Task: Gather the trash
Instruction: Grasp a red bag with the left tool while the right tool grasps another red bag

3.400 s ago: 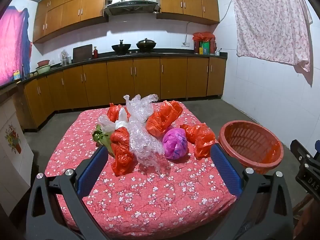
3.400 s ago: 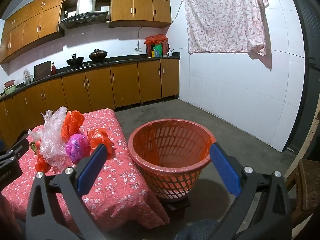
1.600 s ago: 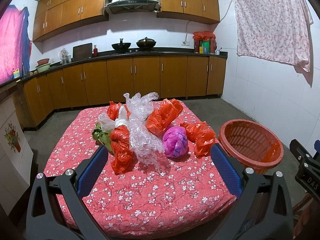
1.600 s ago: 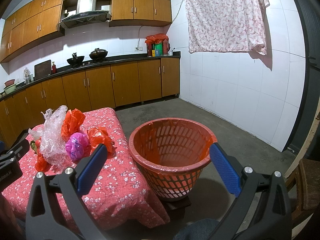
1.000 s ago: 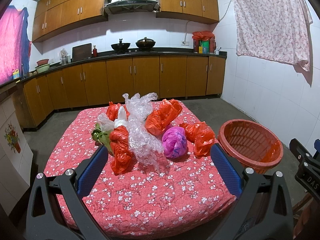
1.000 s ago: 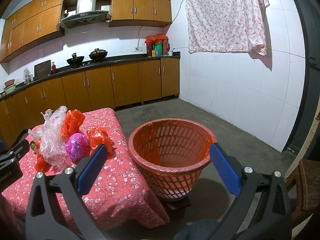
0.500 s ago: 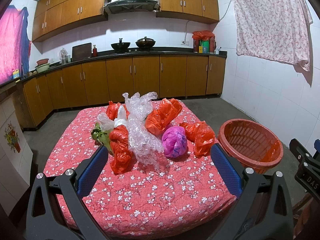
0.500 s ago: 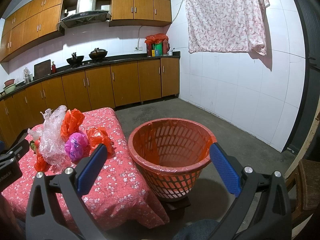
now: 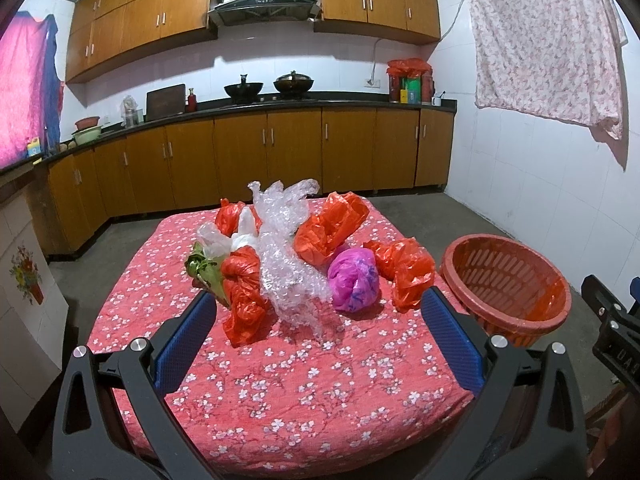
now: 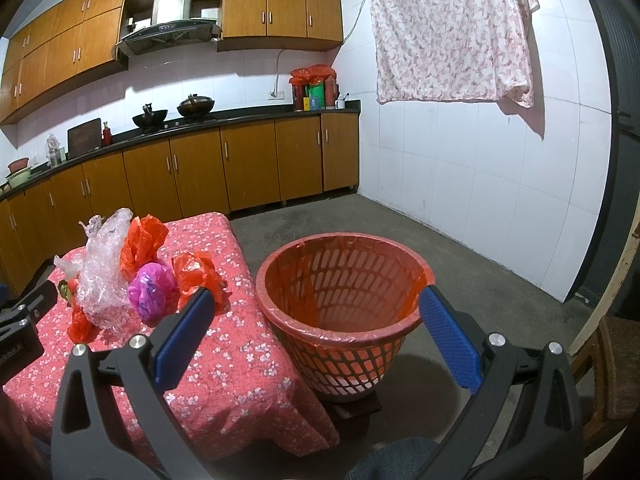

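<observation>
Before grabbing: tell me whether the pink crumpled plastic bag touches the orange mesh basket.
Apart. The right wrist view shows pink bag on the table, bare floral cloth separating it from basket.

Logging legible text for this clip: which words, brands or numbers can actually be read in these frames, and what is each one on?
"nRobot.AI", start cut off by the frame edge: white print on the black housing of the left gripper, seen in the right wrist view.
Partial white letters, perhaps "DAS", cut off: on the housing of the right gripper, seen in the left wrist view.
Too small to read: labels on the countertop containers.
</observation>
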`<action>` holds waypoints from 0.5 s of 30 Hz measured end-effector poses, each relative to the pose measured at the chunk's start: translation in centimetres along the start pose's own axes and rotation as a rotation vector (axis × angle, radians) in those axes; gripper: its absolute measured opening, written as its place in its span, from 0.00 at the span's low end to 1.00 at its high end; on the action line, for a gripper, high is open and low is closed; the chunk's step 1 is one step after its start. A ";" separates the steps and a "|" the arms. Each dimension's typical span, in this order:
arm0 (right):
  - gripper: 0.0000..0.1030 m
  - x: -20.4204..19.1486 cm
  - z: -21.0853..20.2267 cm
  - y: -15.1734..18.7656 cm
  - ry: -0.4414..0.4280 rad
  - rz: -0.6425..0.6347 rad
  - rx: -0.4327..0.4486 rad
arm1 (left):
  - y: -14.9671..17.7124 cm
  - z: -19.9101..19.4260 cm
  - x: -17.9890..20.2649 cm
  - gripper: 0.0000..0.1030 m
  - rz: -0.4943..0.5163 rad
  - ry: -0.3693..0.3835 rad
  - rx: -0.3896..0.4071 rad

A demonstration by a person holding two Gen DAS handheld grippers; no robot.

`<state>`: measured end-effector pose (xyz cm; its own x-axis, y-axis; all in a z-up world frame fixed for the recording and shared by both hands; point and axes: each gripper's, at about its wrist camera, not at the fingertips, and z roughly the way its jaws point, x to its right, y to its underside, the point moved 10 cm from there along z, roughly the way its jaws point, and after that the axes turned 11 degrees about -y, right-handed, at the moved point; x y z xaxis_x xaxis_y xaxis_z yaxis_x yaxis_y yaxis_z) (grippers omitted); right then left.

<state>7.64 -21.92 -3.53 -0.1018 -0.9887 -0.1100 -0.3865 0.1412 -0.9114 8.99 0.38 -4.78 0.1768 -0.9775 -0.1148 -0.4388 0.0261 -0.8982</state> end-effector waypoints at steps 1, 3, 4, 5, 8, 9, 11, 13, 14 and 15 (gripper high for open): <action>0.96 -0.1 0.2 0.0 -0.008 -0.001 -0.002 | 0.3 0.2 -0.2 0.98 0.001 -0.009 -0.005; 0.96 -0.1 0.9 0.2 -0.020 -0.005 -0.007 | 0.9 0.6 -1.2 0.98 -0.004 -0.025 -0.012; 0.96 -0.4 1.4 0.3 -0.031 -0.010 -0.012 | 0.9 0.7 -1.5 0.98 -0.009 -0.034 -0.016; 0.96 -0.7 1.9 0.4 -0.040 -0.016 -0.018 | 1.2 1.0 -2.2 0.98 -0.020 -0.048 -0.026; 0.96 -2.3 4.4 0.8 -0.086 -0.025 -0.065 | 2.2 2.6 -4.4 0.98 -0.054 -0.078 -0.060; 0.96 -2.6 4.9 0.9 -0.097 -0.021 -0.075 | 2.2 2.9 -5.1 0.98 -0.065 -0.086 -0.069; 0.96 -3.2 6.2 1.1 -0.123 -0.011 -0.096 | 2.7 3.7 -7.0 0.98 -0.094 -0.111 -0.093; 0.96 -4.0 7.6 1.0 -0.146 -0.008 -0.115 | 2.8 4.3 -8.5 0.98 -0.112 -0.140 -0.103; 0.96 -4.4 8.2 1.0 -0.157 -0.010 -0.123 | 2.8 4.8 -9.7 0.98 -0.129 -0.165 -0.109; 0.96 -5.0 9.0 0.9 -0.170 -0.016 -0.133 | 2.8 5.1 -10.5 0.98 -0.141 -0.180 -0.112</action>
<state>16.02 -17.30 -7.34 0.0568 -0.9835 -0.1719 -0.5057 0.1201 -0.8543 10.41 11.75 -8.25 0.3926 -0.9167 -0.0744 -0.4919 -0.1410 -0.8591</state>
